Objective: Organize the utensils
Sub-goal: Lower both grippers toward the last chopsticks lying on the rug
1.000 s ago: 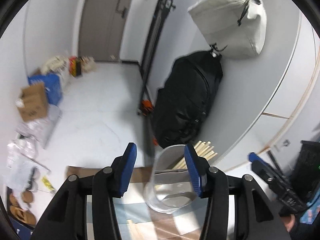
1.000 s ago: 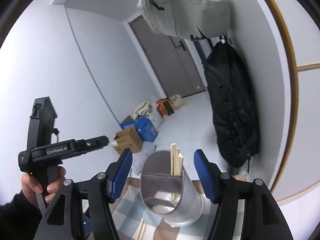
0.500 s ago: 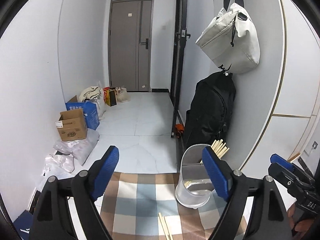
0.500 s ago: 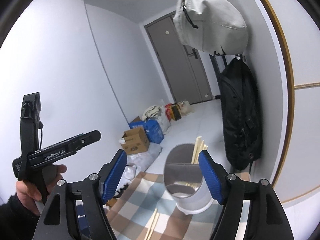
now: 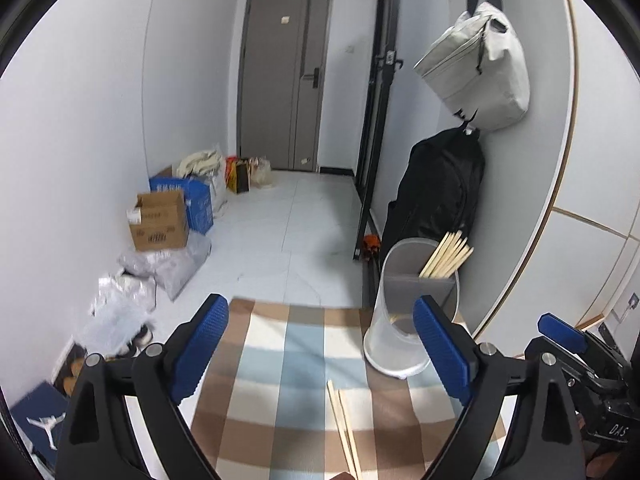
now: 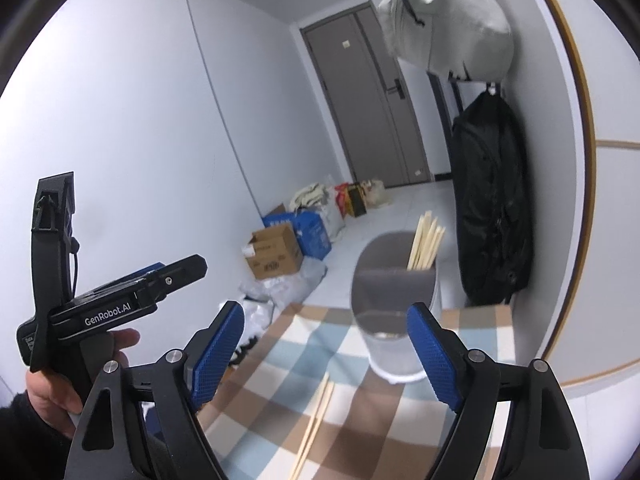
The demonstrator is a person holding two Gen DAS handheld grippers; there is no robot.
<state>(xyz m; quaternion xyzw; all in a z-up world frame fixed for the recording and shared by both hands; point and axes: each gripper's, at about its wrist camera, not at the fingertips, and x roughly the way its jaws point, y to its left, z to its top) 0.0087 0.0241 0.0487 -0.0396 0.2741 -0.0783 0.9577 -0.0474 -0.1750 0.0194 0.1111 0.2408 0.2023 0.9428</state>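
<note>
A translucent utensil holder (image 5: 404,320) (image 6: 394,312) with a grey inner divider stands on the checked cloth (image 5: 280,360) (image 6: 360,420), with several wooden chopsticks (image 5: 446,254) (image 6: 426,242) leaning in its far compartment. A loose pair of chopsticks (image 5: 344,428) (image 6: 316,420) lies on the cloth nearer me. My left gripper (image 5: 320,350) has its jaws opening wide, with nothing between them; the holder stands beyond its right finger. My right gripper (image 6: 326,358) is likewise opening and empty, back from the holder. A hand (image 6: 60,384) holds the left gripper at the left of the right wrist view.
A black backpack (image 5: 436,196) and a pale grey bag (image 5: 476,76) hang on the wall right of the holder. Cardboard and blue boxes (image 5: 160,220) and plastic bags line the left wall. The cloth's far edge drops to white floor tiles before a grey door (image 5: 284,80).
Both grippers have drawn back from the holder and their jaws have spread wider. The holder, once between the fingers, now stands apart on the cloth, and the loose chopsticks have come into view.
</note>
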